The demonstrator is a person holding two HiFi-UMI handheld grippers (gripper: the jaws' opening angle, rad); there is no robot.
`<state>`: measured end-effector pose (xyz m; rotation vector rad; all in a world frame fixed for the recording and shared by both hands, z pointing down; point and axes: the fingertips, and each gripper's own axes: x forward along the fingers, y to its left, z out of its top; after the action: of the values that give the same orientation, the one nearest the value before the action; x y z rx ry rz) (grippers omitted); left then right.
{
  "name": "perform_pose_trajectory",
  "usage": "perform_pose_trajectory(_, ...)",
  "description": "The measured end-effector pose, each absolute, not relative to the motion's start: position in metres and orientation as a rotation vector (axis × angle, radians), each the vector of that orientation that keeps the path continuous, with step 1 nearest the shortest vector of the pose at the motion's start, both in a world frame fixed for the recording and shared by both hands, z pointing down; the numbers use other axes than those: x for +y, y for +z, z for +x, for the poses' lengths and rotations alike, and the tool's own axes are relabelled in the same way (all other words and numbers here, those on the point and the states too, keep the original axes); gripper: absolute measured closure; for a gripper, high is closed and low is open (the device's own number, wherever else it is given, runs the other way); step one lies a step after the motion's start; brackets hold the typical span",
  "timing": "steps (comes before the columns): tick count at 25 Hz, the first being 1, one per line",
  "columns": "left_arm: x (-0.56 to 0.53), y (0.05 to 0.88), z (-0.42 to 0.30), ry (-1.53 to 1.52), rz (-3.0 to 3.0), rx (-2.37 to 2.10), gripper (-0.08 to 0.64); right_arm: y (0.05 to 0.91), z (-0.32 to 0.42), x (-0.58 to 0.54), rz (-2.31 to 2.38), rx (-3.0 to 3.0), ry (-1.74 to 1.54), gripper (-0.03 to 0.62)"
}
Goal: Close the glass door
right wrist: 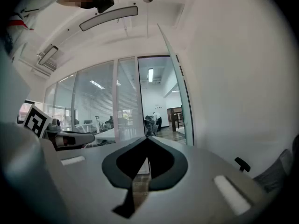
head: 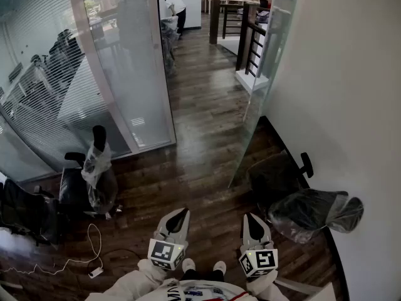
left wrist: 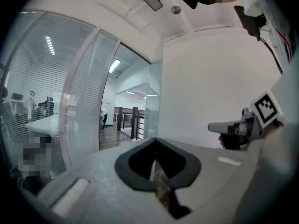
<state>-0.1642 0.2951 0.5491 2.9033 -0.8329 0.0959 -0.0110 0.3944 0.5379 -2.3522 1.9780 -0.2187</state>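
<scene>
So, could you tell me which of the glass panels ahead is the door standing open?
The clear panel on the right, angled out beside the white wall. The panels on the left carry horizontal stripes and stand in line.

Dark wood-plank floor (head: pixel 200 149), glossy, runs fwd into a corridor. Left side: glass partition (head: pixel 119 74) w/ striped frosting, office desks behind it. Right side: plain white wall (head: pixel 351 93). Left chair (head: pixel 94 174) and right chair (head: pixel 310 209), both black, in plastic wrap. Dark wood railing (head: pixel 247 36) further back. White cable (head: pixel 69 263) on floor. Long light fitting (right wrist: pixel 108 17) on ceiling.
</scene>
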Motion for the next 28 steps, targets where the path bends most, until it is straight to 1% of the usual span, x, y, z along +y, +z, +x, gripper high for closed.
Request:
perform_pose_trajectory(5,0.317,0.541,-0.133,0.100,2.932,-0.818,0.557,0.532,0.021,0.419,-2.339,1.935,-0.219,0.588)
perform_pose_trajectory(12,0.339,0.534,-0.107,0.103,2.956,-0.791,0.557,0.530,0.041,0.440,-2.297,1.888,-0.228,0.588)
perform_pose_trajectory(28,0.350,0.535,-0.098,0.118,2.947,-0.812,0.557,0.534,0.040,0.445,-2.265,1.944,-0.241,0.588)
